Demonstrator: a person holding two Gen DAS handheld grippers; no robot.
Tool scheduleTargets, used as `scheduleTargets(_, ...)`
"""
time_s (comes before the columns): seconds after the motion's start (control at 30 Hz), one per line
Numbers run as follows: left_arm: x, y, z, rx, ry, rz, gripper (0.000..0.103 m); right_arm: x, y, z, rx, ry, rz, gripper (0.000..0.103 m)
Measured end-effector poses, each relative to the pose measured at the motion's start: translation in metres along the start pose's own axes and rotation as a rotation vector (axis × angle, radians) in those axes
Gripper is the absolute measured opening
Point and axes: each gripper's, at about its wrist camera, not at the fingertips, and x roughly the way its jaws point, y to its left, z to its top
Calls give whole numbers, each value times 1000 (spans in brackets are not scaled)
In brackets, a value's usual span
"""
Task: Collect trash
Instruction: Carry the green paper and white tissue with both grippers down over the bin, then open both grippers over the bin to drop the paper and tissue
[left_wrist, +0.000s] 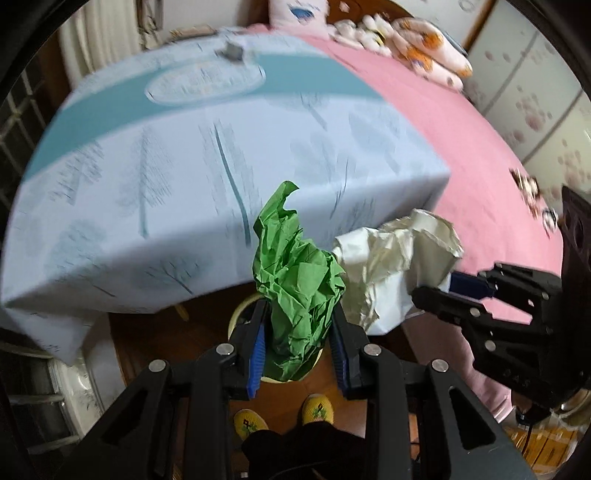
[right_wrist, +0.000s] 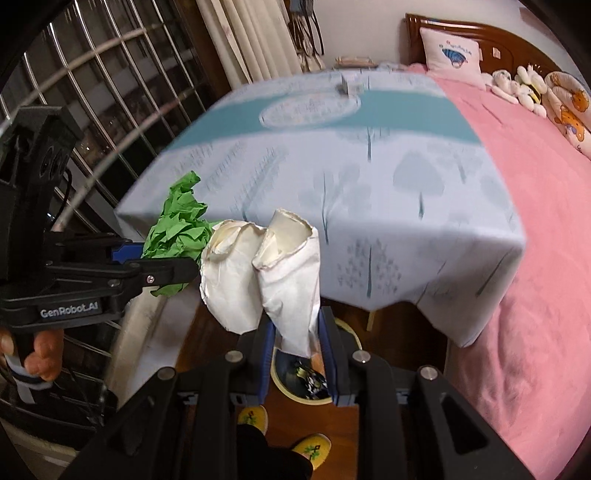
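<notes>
A: Where's the trash?
B: Past the near edge of the blue tree-print cloth (left_wrist: 221, 192), over the round cream bin (right_wrist: 351, 332).
A: Grippers?
B: Right gripper (right_wrist: 297, 354) clamps crumpled white paper (right_wrist: 284, 273); left gripper (left_wrist: 297, 354) clamps crumpled green paper (left_wrist: 295, 280).

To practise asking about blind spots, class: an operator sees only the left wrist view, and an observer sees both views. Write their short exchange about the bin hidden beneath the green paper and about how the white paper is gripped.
Operator: My green paper hides most of the bin. Is anything inside it?
Observer: Yes. The right wrist view looks into the open bin, and something dark already lies in it.
Operator: I see the white paper only from the side. How is it gripped?
Observer: The right fingers clamp the white paper by its lower end, and the rest stands up above them.
</notes>
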Motion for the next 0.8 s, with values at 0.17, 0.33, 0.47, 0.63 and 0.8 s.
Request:
scheduleTargets(0.17,73,24,-29,65,60,-29,29,71,-9,-37,47,54,-18,23)
scheduleTargets(0.33,150,44,-56,108,113,-74,29,149,-22,-80,83,114,-24,23)
scheduleTargets(0.47,203,51,-73,149,148,-109,30,194,-35,-105,104,159,-30,24)
scheduleTargets(0.63,251,54,-87,189,184,-146,32,238,-50,-123,113,196,-24,25)
scheduleTargets(0.8,275,57,-95,251,201,-150,53,269,-53,-132,90,223,-1,32)
